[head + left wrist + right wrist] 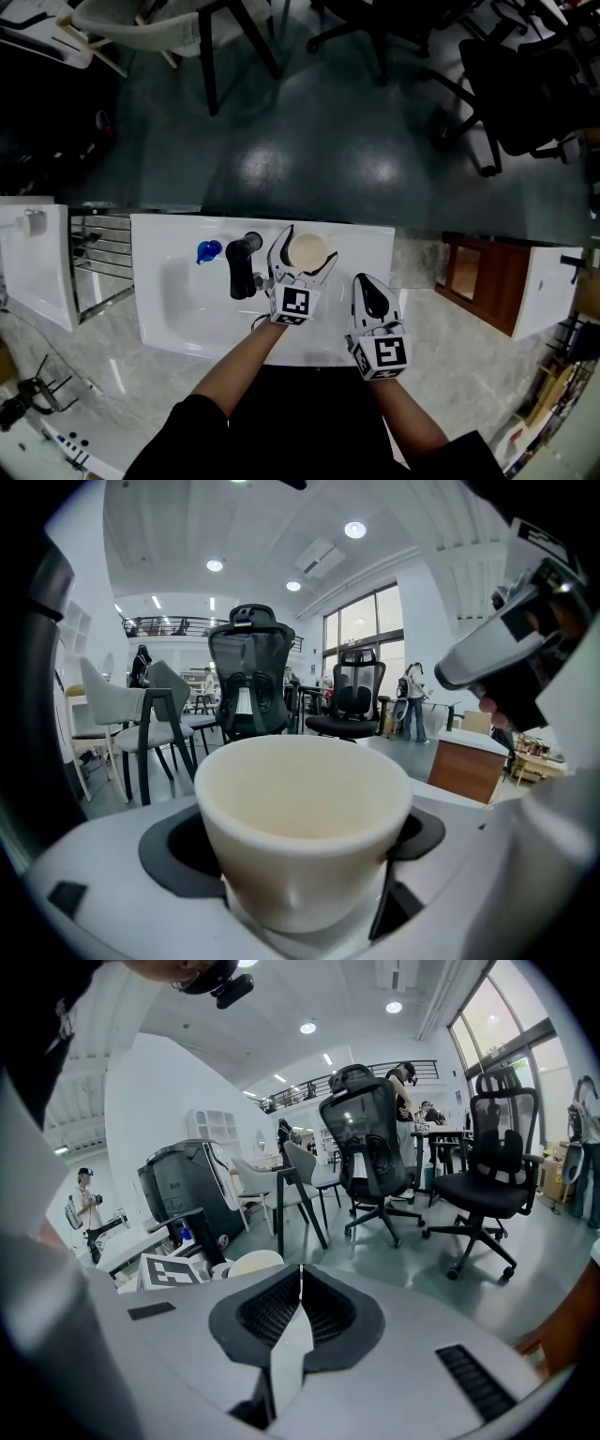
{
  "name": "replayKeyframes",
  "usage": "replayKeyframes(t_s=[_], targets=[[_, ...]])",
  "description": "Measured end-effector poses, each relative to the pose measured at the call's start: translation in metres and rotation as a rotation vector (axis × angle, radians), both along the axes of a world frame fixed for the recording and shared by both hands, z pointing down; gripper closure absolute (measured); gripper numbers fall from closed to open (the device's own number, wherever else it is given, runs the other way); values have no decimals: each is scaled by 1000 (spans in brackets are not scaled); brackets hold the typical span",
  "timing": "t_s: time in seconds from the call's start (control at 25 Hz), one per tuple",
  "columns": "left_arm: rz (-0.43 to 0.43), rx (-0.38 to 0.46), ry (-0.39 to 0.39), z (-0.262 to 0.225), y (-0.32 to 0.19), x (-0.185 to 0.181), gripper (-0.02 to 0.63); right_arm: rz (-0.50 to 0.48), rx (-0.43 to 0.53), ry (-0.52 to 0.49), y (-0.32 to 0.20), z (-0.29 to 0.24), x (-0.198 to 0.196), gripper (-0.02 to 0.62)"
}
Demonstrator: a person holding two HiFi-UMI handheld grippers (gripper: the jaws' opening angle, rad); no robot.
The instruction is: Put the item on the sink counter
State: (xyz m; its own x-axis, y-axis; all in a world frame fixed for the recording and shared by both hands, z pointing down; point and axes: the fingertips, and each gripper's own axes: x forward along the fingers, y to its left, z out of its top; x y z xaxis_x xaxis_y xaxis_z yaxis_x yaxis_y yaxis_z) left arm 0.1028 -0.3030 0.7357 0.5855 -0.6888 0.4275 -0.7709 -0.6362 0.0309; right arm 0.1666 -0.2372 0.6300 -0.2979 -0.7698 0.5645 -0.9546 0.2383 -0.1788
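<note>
Apparently nearing release, the left gripper (pixel 302 253) is clamping a cream cup (pixel 305 817) between its fingers over the sink counter (pixel 367 246), while the right gripper (pixel 300 1312) is idling, fingers pressed together.

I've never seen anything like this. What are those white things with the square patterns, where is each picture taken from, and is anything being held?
There is no robot here. A person holds a hand tool in each hand, a gripper with two fingers. The head view comes from a camera on the person's head, looking down at a white sink counter with a black faucet and a small blue object. The other two views come from cameras riding on each gripper. The left gripper has its fingers closed on a cream cup, which fills the gap in its own view. The right gripper is empty, with its fingers pressed together. The patterned cubes are part of the grippers.
</note>
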Motion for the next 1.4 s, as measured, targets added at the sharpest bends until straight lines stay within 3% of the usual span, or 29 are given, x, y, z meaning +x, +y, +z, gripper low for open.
replayKeyframes(t_s=[0.6, 1.4], targets=[[-31, 0, 39, -6, 11, -11, 132, 5, 20, 4, 19, -7, -3, 563], [-13, -20, 56, -22, 72, -31, 132, 81, 49, 19, 107, -28, -10, 563]])
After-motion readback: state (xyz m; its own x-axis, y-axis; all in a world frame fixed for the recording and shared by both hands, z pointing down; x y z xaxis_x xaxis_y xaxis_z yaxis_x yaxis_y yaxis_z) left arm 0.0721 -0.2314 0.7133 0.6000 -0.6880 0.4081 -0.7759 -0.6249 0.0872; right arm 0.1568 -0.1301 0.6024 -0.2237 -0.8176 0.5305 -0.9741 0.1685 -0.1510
